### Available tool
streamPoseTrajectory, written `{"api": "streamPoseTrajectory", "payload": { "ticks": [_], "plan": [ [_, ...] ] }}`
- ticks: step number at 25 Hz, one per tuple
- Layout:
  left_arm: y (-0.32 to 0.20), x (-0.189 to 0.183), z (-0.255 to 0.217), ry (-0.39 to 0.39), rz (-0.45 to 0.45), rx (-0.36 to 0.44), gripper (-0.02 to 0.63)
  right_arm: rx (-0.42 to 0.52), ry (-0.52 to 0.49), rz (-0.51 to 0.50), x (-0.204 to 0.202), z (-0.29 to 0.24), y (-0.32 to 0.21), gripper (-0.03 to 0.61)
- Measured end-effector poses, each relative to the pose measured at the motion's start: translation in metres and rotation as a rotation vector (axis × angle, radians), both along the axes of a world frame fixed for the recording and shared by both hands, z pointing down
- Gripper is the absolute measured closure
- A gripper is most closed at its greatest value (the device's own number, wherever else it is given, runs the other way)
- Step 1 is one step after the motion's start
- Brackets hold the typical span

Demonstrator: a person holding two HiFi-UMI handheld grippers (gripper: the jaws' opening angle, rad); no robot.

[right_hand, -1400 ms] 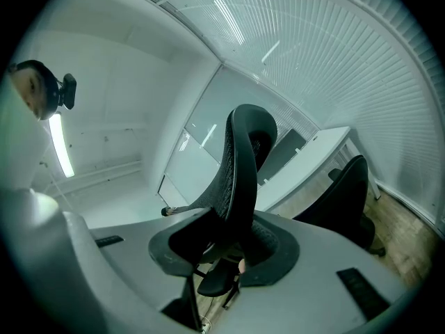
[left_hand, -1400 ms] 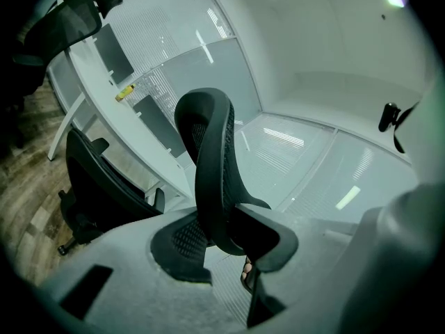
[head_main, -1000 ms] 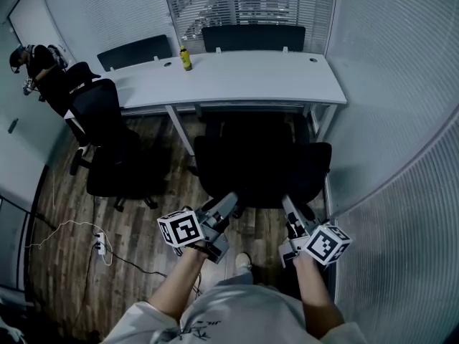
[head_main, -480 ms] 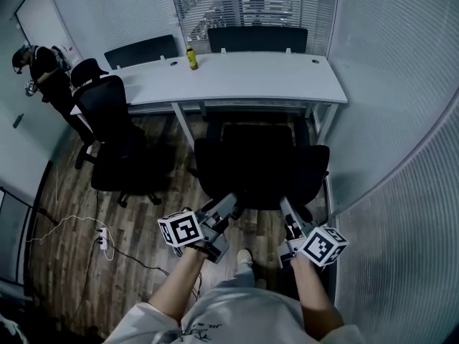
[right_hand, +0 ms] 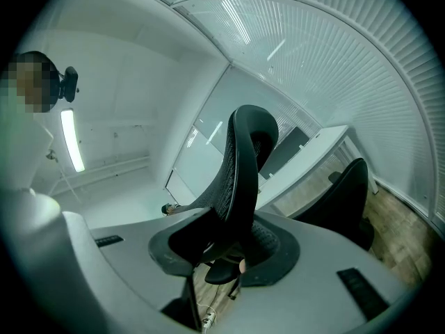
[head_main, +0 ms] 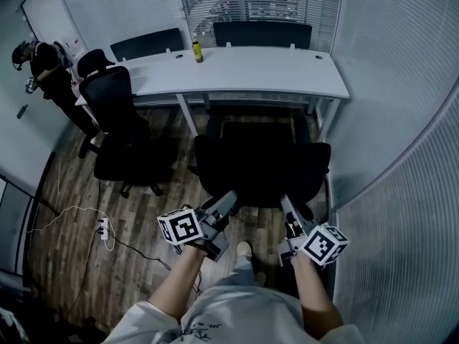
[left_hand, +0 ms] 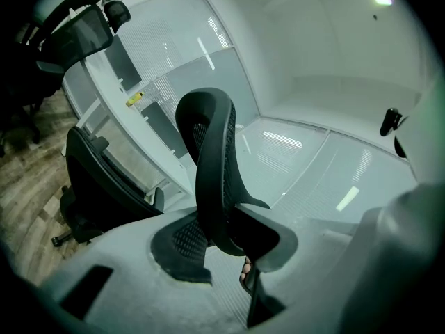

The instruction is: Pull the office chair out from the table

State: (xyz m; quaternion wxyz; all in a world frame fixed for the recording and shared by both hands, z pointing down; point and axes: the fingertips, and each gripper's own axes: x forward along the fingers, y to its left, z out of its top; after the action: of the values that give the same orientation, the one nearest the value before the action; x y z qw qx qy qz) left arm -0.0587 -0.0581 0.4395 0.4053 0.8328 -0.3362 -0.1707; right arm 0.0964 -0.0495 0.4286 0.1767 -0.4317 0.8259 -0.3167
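Note:
The black office chair (head_main: 262,160) stands in front of the white table (head_main: 237,70), with a strip of wood floor showing between them. My left gripper (head_main: 228,205) is shut on the left part of the backrest's top rim, and my right gripper (head_main: 289,208) is shut on the right part. In the left gripper view the mesh backrest edge (left_hand: 215,179) runs up from between the jaws of the left gripper (left_hand: 222,245). In the right gripper view the backrest (right_hand: 243,179) is likewise clamped in the right gripper (right_hand: 226,245). Both grippers point level.
A second black chair (head_main: 118,120) stands at the left, with a person (head_main: 43,67) beyond it. A yellow bottle (head_main: 196,51) stands on the table, and two more chairs (head_main: 262,33) are behind it. A power strip with cable (head_main: 102,228) lies on the floor. A ribbed glass wall (head_main: 401,135) is close on the right.
Both grippers and the chair have drawn back from the table together; the table sits farther off and more floor shows under it. The grips are unchanged.

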Motion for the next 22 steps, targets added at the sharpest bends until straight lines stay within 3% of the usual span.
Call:
{"api": "streamPoseTrajectory", "payload": {
  "ticks": [22],
  "plan": [
    [0.060, -0.009, 0.000, 0.008, -0.019, -0.013, 0.506, 0.010, 0.004, -0.027, -0.012, 0.002, 0.054, 0.463]
  ]
}}
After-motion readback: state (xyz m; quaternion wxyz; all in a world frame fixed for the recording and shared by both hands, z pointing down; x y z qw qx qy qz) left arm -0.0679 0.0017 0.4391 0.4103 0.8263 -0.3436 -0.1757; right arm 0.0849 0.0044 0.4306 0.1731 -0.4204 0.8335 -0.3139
